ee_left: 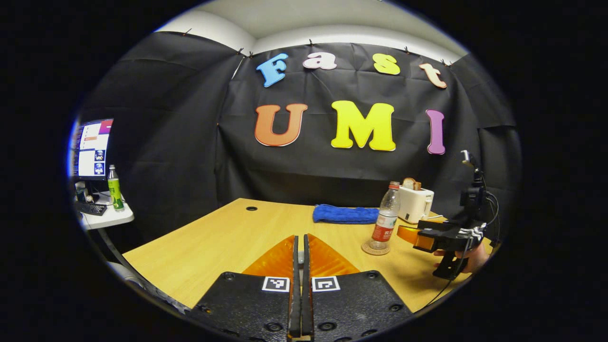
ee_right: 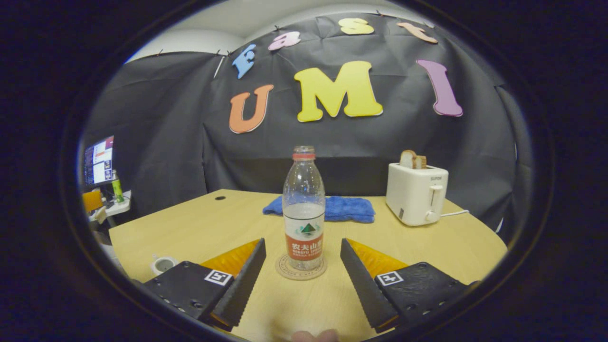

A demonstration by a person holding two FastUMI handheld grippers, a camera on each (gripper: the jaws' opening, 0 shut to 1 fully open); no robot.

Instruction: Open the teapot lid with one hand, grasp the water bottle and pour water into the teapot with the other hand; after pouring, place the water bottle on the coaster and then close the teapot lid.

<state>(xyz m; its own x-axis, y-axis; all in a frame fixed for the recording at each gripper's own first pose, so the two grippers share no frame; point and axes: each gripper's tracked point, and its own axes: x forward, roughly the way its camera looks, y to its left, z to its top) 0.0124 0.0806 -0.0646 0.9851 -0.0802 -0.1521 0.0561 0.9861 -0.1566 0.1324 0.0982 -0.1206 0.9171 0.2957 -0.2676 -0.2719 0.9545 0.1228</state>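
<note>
A clear water bottle (ee_right: 304, 209) with a red label and red cap stands upright on a round coaster (ee_right: 300, 271) on the wooden table (ee_right: 213, 228). My right gripper (ee_right: 302, 243) is open, one finger on each side of the bottle's base, both apart from it. In the left gripper view the bottle (ee_left: 385, 216) and coaster (ee_left: 375, 248) lie to the right, with the right gripper (ee_left: 409, 233) and its hand beside them. My left gripper (ee_left: 299, 259) is shut above the table on a small pale piece, seemingly the teapot lid's knob. The white teapot (ee_right: 164, 264), its top uncovered, sits at the lower left.
A white toaster (ee_right: 417, 192) with bread in it stands at the back right, its cord trailing right. A folded blue cloth (ee_right: 342, 209) lies behind the bottle. Off the table's left, a side table holds a monitor and a green bottle (ee_left: 114, 187).
</note>
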